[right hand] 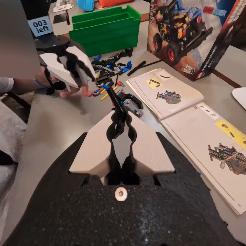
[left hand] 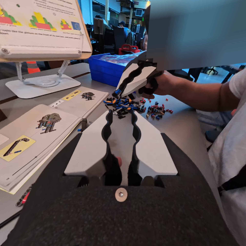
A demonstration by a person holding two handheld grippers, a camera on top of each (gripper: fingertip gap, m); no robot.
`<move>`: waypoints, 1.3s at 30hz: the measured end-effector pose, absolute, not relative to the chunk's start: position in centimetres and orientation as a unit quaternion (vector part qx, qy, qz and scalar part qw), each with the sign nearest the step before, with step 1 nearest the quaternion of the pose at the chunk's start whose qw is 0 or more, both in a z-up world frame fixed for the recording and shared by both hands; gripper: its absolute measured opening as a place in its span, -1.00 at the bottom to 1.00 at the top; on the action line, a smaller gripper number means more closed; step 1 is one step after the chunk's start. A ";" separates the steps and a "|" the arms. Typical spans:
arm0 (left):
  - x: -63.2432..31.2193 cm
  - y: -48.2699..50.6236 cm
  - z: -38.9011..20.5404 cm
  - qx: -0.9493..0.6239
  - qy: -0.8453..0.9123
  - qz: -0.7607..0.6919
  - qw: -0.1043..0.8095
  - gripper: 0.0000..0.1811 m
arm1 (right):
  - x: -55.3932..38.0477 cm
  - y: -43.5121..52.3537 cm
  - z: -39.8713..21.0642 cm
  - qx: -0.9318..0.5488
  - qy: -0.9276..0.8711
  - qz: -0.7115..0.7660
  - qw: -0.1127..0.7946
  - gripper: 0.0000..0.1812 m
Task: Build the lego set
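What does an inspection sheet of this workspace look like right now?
Surface: grey table.
Job's things: open instruction booklet; partly built chassis; set box.
Clutter: small pin pile; loose beams; green bin; blue bin.
Grippers: right gripper shut on black angled beam bearing a blue pin; left gripper open, empty.
Cables: nothing seen.
Surroundings: instruction board on a stand; seated people behind.

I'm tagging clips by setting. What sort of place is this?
Probably a shared workshop or lab: a grey work table, blue and green parts bins, and people at desks behind.
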State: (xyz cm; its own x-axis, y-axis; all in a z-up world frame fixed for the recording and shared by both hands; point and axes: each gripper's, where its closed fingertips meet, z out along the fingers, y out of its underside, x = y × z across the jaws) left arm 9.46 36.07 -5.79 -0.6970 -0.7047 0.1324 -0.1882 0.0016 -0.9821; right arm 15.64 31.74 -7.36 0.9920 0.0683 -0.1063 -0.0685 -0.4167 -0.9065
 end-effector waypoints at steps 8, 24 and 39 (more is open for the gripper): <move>11.3 38.9 -7.3 -0.397 0.661 -0.607 0.194 -0.77 | 18.8 31.7 -8.5 -0.805 0.030 0.022 0.592 -0.88; 12.2 40.8 -7.4 -0.411 0.660 -0.582 0.237 -0.86 | 19.7 30.9 -9.5 -0.815 0.030 -0.016 0.578 -0.88; 12.7 41.2 -8.8 -0.434 0.660 -0.576 0.213 -0.87 | 20.1 30.7 -10.3 -0.821 0.037 -0.007 0.570 -0.88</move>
State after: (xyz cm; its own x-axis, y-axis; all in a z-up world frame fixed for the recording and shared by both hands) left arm 12.69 41.24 -8.77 -0.5336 -0.8170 0.2184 -0.3274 -0.0386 -0.9441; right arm 20.14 30.68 -10.27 0.9971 -0.0698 -0.0304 -0.0529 -0.3479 -0.9360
